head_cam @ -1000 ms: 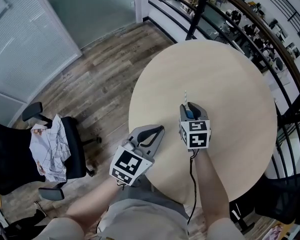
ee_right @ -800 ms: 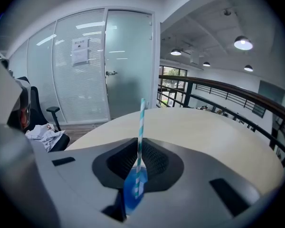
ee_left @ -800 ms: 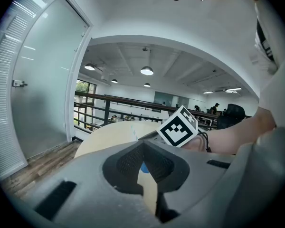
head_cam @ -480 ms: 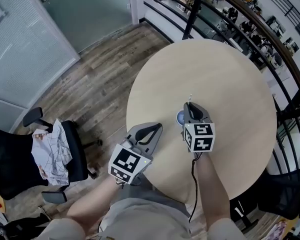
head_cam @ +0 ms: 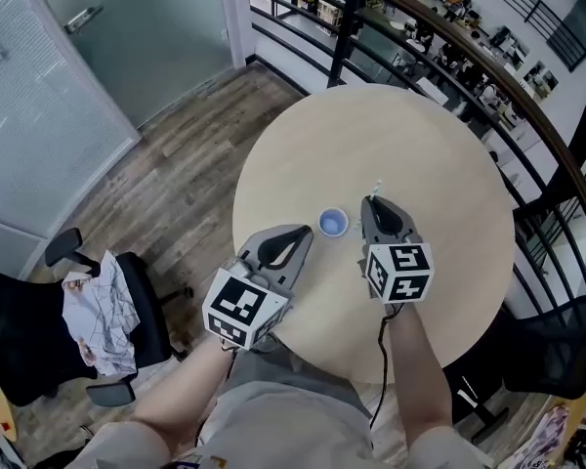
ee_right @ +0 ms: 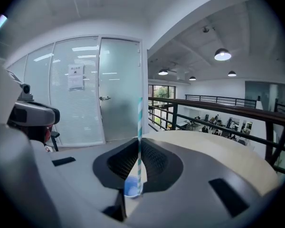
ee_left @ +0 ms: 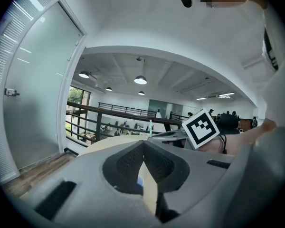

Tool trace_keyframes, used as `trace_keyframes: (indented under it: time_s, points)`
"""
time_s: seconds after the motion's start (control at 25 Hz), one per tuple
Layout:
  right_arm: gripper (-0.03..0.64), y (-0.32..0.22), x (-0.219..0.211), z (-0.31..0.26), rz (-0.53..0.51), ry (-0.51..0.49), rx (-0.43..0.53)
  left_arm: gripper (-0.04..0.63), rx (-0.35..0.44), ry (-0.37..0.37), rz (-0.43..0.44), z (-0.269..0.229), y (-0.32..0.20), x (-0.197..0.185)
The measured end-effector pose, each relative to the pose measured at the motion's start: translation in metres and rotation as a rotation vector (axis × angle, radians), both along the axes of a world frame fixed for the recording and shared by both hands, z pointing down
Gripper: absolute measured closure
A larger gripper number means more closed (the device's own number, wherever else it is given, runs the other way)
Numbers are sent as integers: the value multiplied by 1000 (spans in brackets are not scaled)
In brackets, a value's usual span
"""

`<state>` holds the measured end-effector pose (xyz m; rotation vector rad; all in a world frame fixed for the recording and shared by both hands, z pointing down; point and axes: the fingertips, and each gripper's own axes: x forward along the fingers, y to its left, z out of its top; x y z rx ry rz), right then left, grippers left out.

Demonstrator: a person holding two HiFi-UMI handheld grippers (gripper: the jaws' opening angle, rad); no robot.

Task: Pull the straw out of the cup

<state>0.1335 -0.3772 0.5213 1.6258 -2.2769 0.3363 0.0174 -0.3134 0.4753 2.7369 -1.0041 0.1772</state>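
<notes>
Round pale wooden table (head_cam: 400, 135) dead centre, on grey-brown plank floor (head_cam: 176, 154). Off to the left, frosted glass door (head_cam: 127, 37) with a lever handle, slatted blinds (head_cam: 29, 96) right beside it. Behind the table, curving black railing (head_cam: 343, 29) with a wooden top rail, desks on the level beyond. Lower left, black office chair (head_cam: 154, 301) carrying crumpled white paper (head_cam: 98, 311). Overhead, round ceiling lamps (ee_right: 222, 54) lit against a white ceiling.

Place: office, on an upper level
Signs: frosted glass door (head_cam: 146, 37), wheeled office chair (head_cam: 148, 306), railing (head_cam: 347, 32) overlooking desks (ee_right: 213, 125)
</notes>
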Motion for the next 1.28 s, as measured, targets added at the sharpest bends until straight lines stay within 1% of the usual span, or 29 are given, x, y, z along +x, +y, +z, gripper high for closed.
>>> trace_keyframes:
  time_s: [0.28, 0.44, 0.56, 0.68, 0.76, 0.88, 0.92, 0.96, 1.08, 1.12, 1.28]
  points:
    - [584, 53, 27, -89, 11, -143, 98, 583, 88, 16, 36, -64, 28, 26]
    - [584, 87, 41, -134, 7, -189, 162, 583, 125, 15, 49, -91, 43, 38]
    - [584, 105, 41, -164, 5, -192, 207, 583, 158, 9, 69, -107, 49, 35]
    - [584, 122, 41, -183, 18, -165, 236, 583, 188, -14, 103, -117, 57, 35]
    - [584, 134, 48, -191, 30, -161, 254, 583, 221, -34, 123, -126, 65, 41]
    - [584, 153, 61, -202, 46, -182, 276, 583, 284, -65, 150, -143, 76, 53]
    - [584, 158, 64, -206, 48, -186, 284, 583, 298, -61, 156, -150, 79, 56]
    - [584, 164, 66, -210, 49, -186, 292, 583, 301, -40, 157, -157, 82, 58]
    - [584, 181, 66, -215, 50, -169, 301, 583, 283, 73, 150, -180, 92, 53]
    - [584, 186, 66, -215, 51, -161, 301, 583, 280, 91, 144, -186, 95, 51]
    - [584, 202, 68, -216, 56, -150, 308, 583, 263, 95, 144, -188, 103, 55]
